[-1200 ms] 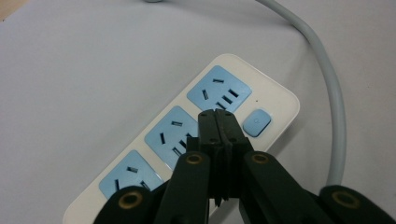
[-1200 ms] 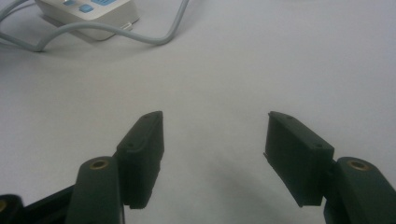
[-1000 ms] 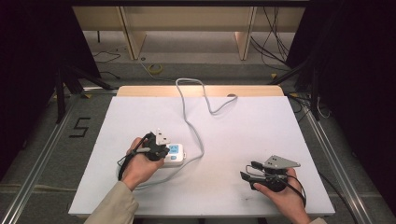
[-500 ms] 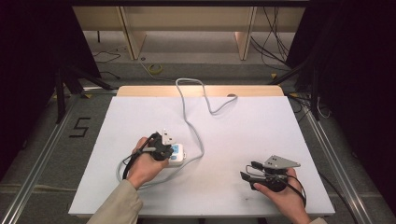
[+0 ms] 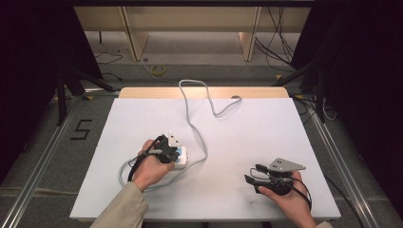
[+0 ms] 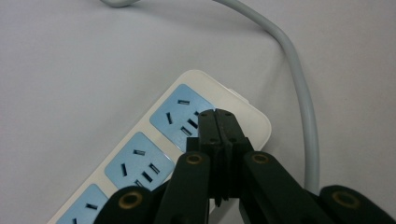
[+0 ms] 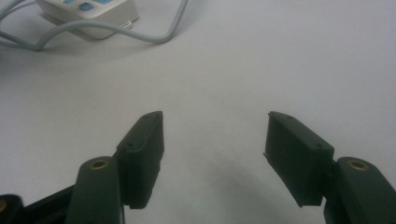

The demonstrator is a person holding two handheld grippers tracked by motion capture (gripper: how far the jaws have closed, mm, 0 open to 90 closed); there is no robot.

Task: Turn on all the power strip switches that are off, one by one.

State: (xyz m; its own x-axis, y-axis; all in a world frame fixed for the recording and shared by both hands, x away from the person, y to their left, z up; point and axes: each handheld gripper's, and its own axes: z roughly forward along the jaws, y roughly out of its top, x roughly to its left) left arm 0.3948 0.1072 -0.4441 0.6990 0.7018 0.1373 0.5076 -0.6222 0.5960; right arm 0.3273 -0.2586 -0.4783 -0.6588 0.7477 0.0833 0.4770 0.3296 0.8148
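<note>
Left gripper closed above a white power strip; right gripper idle.

The strip lies left of centre on the white table — its grey cable loops toward the far edge. Left jaws pressed together with nothing between, over the end blue socket. Right jaws stand wide apart — empty, well apart from the strip.

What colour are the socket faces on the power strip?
Light blue on a white power strip, clearest in the left gripper view.

White table, power strip lying flat on it (blue sockets up), its grey cable looping across.
</note>
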